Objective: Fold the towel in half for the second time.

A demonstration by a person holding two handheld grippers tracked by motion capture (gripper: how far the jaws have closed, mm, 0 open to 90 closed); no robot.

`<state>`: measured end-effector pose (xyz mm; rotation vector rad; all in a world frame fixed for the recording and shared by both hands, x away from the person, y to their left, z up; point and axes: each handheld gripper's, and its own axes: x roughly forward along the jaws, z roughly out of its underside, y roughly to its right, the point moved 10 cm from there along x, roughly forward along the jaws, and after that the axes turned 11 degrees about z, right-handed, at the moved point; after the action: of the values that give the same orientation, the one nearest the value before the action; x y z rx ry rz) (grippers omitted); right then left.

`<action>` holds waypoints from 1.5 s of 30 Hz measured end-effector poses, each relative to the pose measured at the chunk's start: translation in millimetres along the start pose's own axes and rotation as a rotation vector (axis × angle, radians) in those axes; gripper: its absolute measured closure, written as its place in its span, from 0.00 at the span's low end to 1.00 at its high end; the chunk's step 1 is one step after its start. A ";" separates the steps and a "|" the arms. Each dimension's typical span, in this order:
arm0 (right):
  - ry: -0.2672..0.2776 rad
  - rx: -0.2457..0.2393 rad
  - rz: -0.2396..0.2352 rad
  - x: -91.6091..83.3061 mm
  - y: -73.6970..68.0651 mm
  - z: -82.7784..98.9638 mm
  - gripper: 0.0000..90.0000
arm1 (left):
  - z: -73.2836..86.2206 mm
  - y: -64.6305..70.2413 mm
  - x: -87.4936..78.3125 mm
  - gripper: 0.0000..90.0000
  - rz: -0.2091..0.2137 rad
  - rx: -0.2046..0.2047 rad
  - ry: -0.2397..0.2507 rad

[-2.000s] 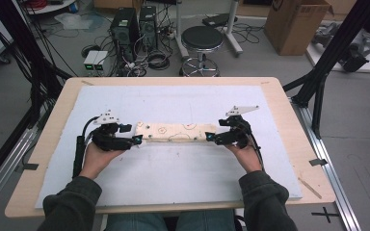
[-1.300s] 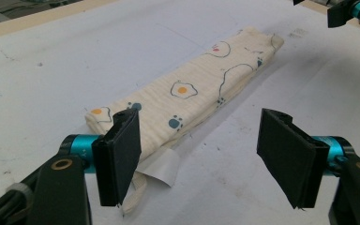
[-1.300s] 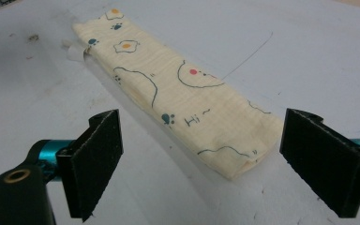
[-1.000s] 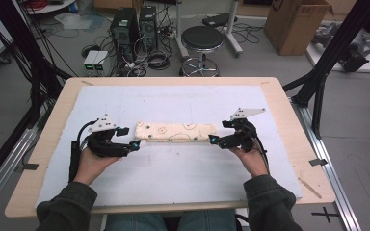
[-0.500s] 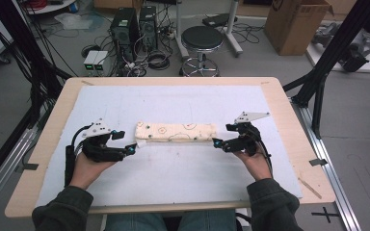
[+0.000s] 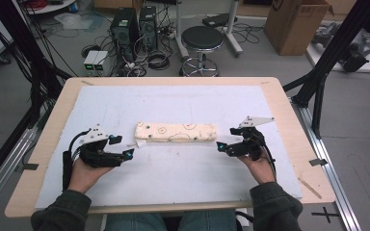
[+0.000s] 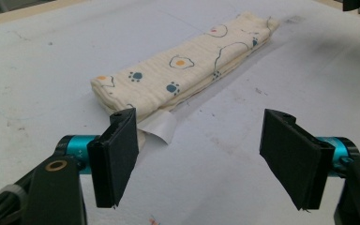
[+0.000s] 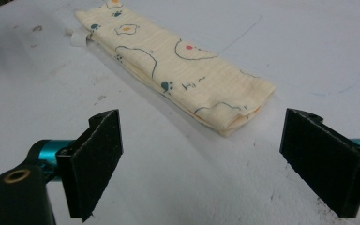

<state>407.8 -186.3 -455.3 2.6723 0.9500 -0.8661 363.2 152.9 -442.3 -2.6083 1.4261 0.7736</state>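
Your folded cream cloth with egg and paw prints [image 6: 176, 132] lies mid-table on the white mat [image 6: 183, 178], between your left gripper [image 6: 122, 147] and right gripper [image 6: 225, 139]; both sets of fingers gape empty, just clear of its ends.

Dark green sleeves, black teal-accented tools [image 6: 121, 147]

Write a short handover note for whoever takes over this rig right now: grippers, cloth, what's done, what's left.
Left gripper: open, holding nothing, just off the left end of the folded cloth.
Right gripper: open, holding nothing, just off the cloth's right end.
Cloth: a long narrow folded strip, flat mid-table on the white mat, its white tag sticking out at the left end.
Done: cloth folded lengthwise and lying free.
Left: probably a crosswise fold, if wanted.
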 end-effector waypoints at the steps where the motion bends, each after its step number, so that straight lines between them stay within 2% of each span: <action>1: -0.001 -0.002 0.002 -0.1 0.7 1.3 0.14 | 0.4 0.5 0.1 0.32 -0.005 -0.005 0.005; 8: -0.003 0.003 0.010 -2.0 2.1 10.2 0.14 | 7.7 3.0 -3.7 0.31 -0.011 0.007 -0.006; 17: 0.007 0.002 0.022 -7.6 2.0 16.4 0.14 | 19.5 3.7 -9.5 0.31 -0.018 -0.011 -0.005; 25: 0.006 -0.001 0.027 -12.9 0.4 23.9 0.14 | 26.5 6.1 -13.8 0.31 -0.027 -0.011 -0.011; 45: 0.009 -0.014 0.034 -28.2 -3.7 39.9 0.14 | 35.7 13.2 -24.3 0.30 -0.039 -0.010 -0.012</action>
<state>369.2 -211.8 -471.4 2.6746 0.9060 -0.8374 327.7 174.6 -459.9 -2.6259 1.3669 0.7921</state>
